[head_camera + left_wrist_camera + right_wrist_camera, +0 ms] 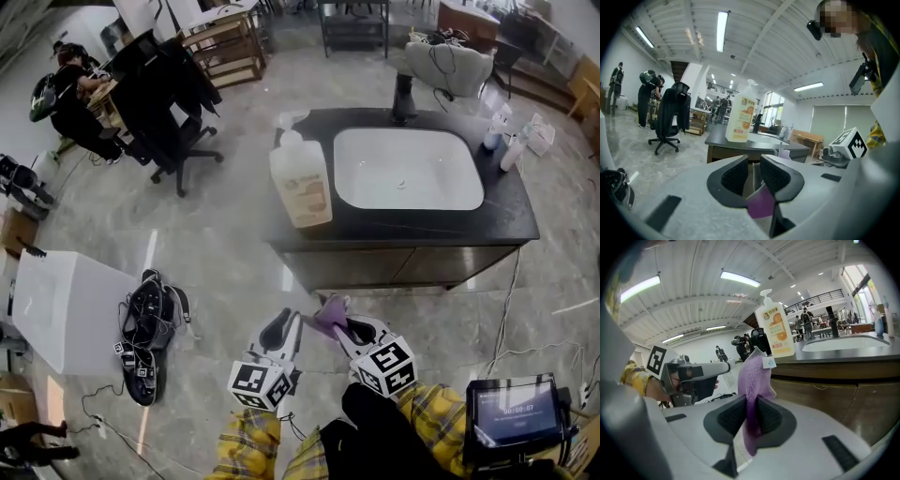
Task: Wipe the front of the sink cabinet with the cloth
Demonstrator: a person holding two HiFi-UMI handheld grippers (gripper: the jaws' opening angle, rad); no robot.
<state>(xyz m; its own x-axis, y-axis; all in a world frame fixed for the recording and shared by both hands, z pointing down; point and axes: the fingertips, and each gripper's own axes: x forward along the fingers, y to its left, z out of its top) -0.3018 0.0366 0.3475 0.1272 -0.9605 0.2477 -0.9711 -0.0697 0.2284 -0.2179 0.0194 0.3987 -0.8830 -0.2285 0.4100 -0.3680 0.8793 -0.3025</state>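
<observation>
The sink cabinet (394, 265) has a dark top, a white basin (405, 169) and a brown front. It stands just beyond both grippers. My right gripper (339, 321) (751, 414) is shut on a purple cloth (328, 313) (755, 376), which sticks up past the jaws with a white tag on it. The cloth hangs a short way in front of the cabinet front (834, 394), apart from it. My left gripper (284, 330) (754, 176) is beside it, jaws a narrow gap apart and not on the cloth. A purple scrap (761, 205) shows below the left jaws.
A large soap bottle (300, 178) stands on the countertop's left end, and small bottles (502, 141) on its right end. A bag with cables (145, 328) and a white box (66, 309) lie on the floor at left. A tablet (511, 412) is at right, an office chair (159, 103) further back.
</observation>
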